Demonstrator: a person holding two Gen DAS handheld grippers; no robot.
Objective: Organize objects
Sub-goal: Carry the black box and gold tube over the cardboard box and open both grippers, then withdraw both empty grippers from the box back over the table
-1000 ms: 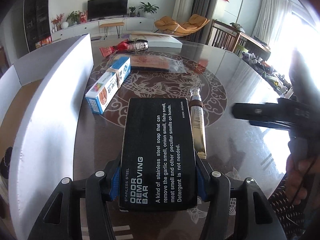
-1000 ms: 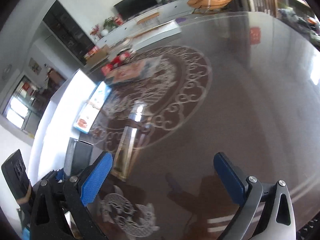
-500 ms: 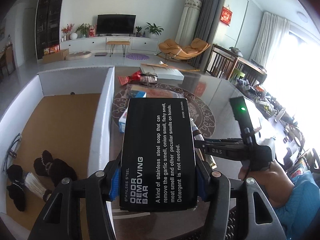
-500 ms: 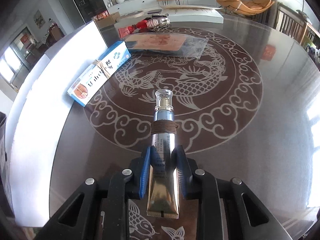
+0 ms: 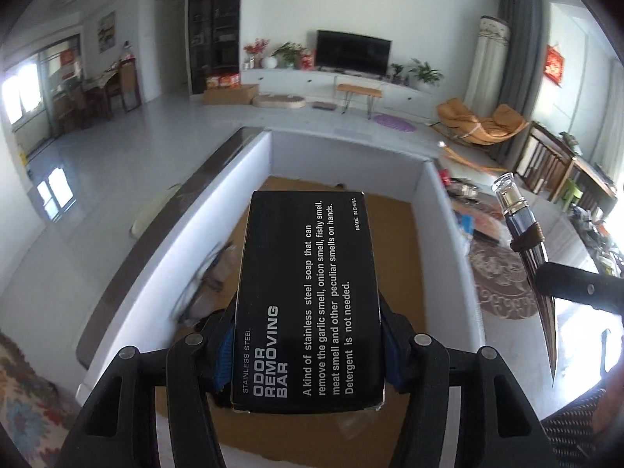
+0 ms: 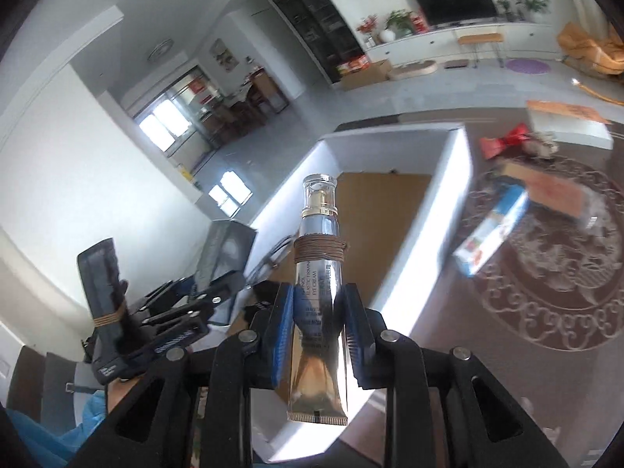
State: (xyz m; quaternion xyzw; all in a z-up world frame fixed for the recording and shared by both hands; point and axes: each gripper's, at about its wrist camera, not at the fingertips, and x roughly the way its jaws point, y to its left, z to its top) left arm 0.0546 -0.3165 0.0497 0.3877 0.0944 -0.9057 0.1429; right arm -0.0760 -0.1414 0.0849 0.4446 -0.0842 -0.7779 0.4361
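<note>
Directly ahead of and below the left hand-held gripper (image 5: 306,355) lies the white-walled box (image 5: 448,234) with its brown cardboard floor, and that is the relation on which the coming move appears to turn: the load hangs over the open top, inside the line of the walls. This hand-held gripper pinches the black odor removing bar box (image 5: 308,296) across its short width, blue pads pressed on both long sides; the box's long axis runs straight forward along the fingers, its far end pointing toward the back wall of the white-walled box. Dark, blurred items lie on the floor to the gripper's left; their nature cannot be told. The right hand-held gripper (image 6: 318,335) is clamped on the eye cream tube (image 6: 318,273) at mid-body, the crimped end trailing behind the pads and the clear cap leading forward and upward. The tube's long axis likewise follows the fingers and aims toward the box opening, which sits ahead and slightly left of this gripper, its near wall close below. By judgement the left hand is the nearer, already over the interior, while the right is at the wall's edge. Remaining on the desk (image 6: 546,351), well to the right of the right gripper, is a blue and white carton (image 6: 491,230).
</note>
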